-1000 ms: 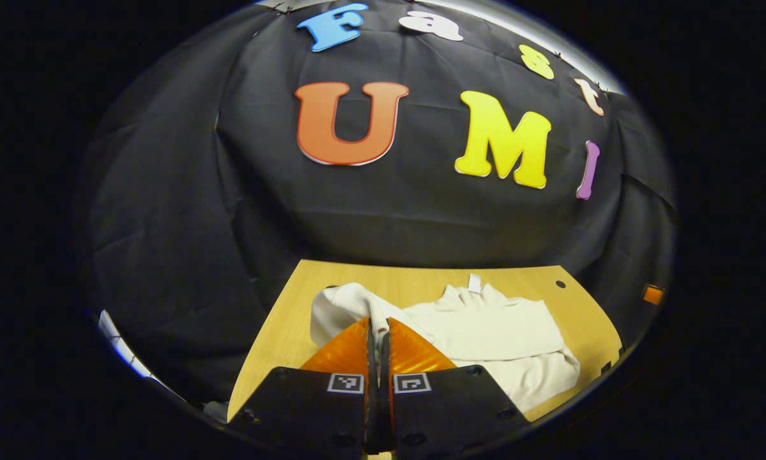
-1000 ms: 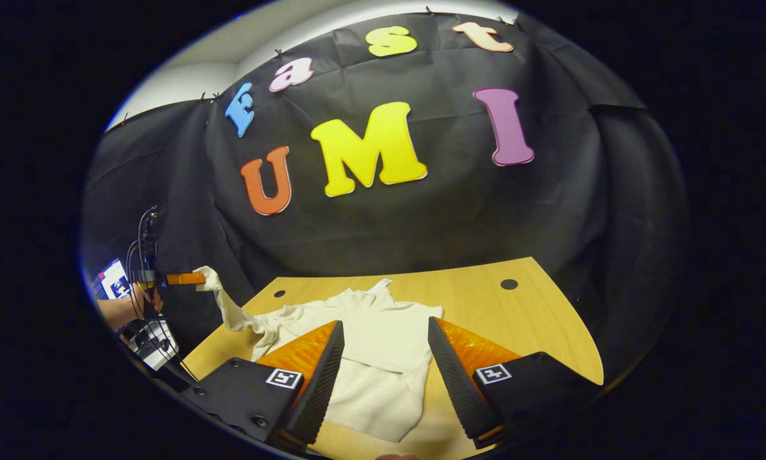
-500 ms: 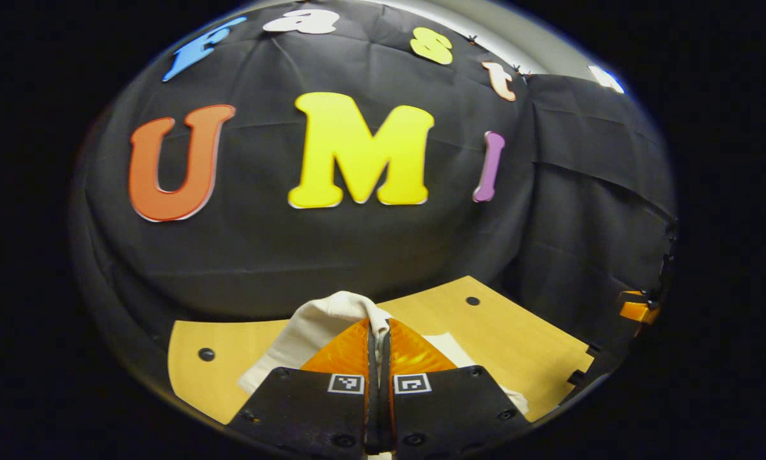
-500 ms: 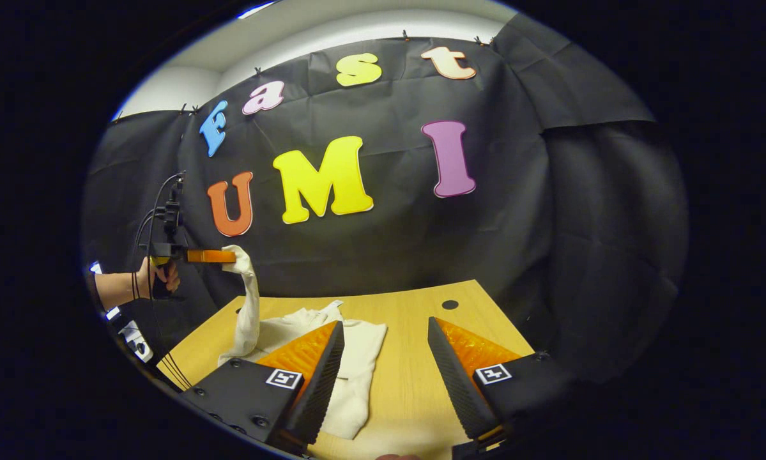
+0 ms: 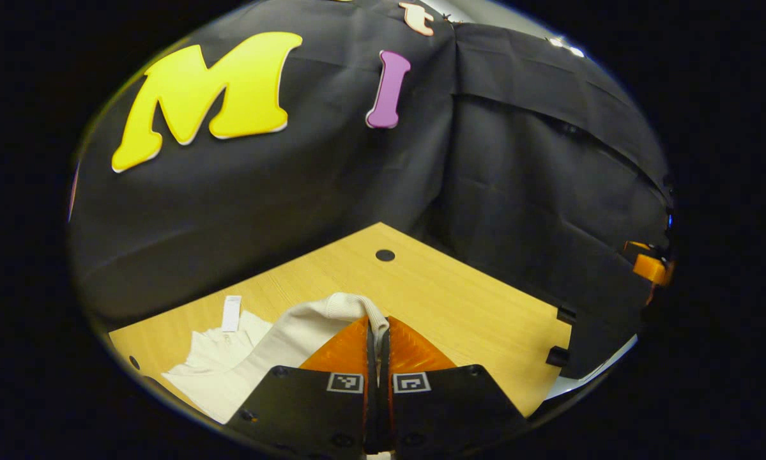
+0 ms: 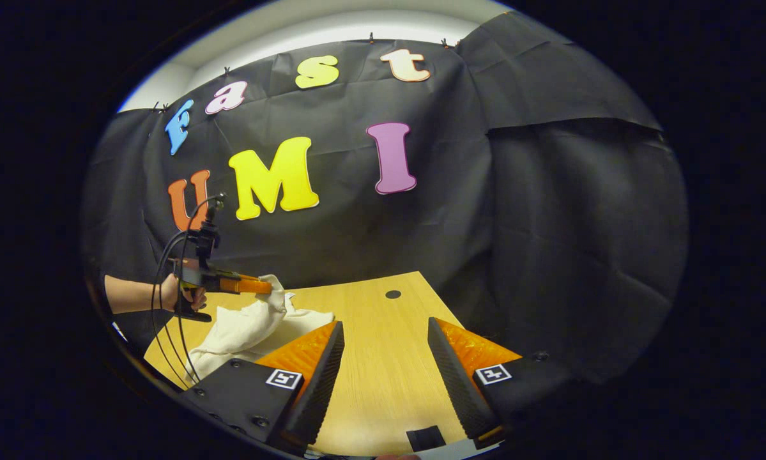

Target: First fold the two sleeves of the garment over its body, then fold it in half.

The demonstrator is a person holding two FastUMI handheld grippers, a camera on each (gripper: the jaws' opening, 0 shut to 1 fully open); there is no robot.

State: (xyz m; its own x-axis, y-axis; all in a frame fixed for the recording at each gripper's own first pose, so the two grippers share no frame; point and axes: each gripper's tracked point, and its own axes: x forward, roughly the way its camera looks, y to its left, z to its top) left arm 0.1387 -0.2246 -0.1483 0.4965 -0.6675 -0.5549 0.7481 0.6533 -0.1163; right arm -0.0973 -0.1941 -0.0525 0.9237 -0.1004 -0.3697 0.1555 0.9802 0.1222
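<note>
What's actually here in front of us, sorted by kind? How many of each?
Garments: 1, a cream sweater whose sleeve cuff is clamped in the left gripper.
Grippers: 2, that one and the open right gripper.
Tables: 1, a wooden table.
Total: 4.

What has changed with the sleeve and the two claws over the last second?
The left claw has carried the sleeve from out beside the cream garment across over its body, and lower toward the table. Nothing was released: it stays shut on the sleeve's cuff. The right claw stays open and empty, now over bare table to the garment's right.
</note>
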